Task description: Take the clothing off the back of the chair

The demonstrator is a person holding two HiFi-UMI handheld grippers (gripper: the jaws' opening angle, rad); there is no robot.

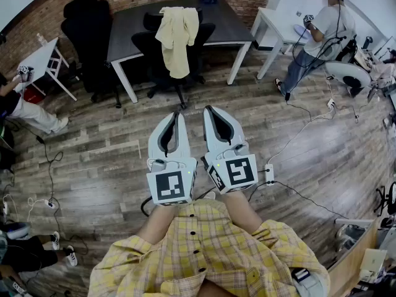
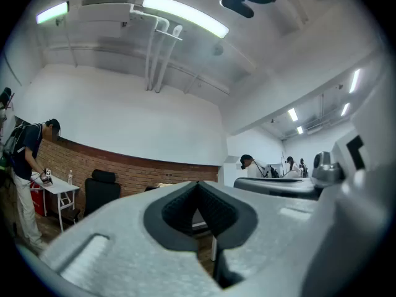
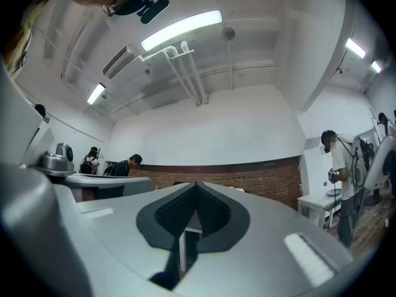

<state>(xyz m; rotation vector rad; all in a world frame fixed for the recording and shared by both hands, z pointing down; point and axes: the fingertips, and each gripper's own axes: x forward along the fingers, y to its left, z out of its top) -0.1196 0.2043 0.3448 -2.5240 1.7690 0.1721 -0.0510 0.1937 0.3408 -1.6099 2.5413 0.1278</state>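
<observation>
A pale yellow garment (image 1: 177, 34) hangs over the back of a black office chair (image 1: 162, 59) that stands at a dark table (image 1: 130, 23), far ahead of me. Both grippers are held side by side close to my body, well short of the chair, pointing towards it. My left gripper (image 1: 176, 114) is shut with nothing between its jaws, and its tips (image 2: 198, 183) meet. My right gripper (image 1: 208, 109) is likewise shut and empty, pads closed together (image 3: 197, 184).
A second black chair (image 1: 90, 37) stands left of the table. Small white tables sit at the left (image 1: 42, 55) and right (image 1: 272, 31), each with a person (image 1: 323, 34) near it. Cables (image 1: 291, 142) trail over the wooden floor.
</observation>
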